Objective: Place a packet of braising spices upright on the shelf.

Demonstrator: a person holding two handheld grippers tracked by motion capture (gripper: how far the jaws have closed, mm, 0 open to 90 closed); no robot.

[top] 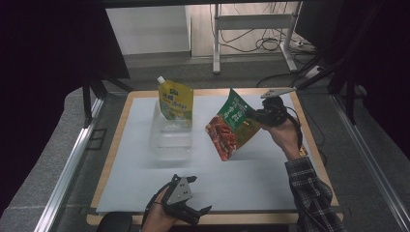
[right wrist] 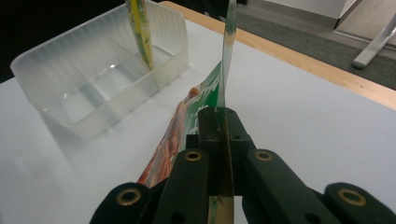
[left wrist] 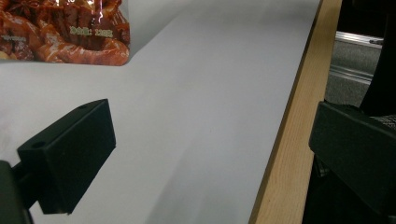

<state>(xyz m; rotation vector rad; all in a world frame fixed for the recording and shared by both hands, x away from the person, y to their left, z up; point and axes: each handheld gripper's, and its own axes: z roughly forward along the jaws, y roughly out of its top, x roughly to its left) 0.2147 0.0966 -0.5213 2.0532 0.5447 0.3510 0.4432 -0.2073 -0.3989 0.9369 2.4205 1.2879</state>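
The right gripper (top: 265,115) pinches the edge of a green and red snack bag (top: 231,124), held in the air just right of the clear plastic tub (top: 171,140) (a yellow pouch (top: 176,100) stands inside it). The left gripper (top: 186,198), jaws spread and empty, rests well nearer than the tub.

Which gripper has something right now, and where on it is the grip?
The right gripper is shut on the green and red snack bag, pinching its flat edge. The left gripper is open, holding nothing.
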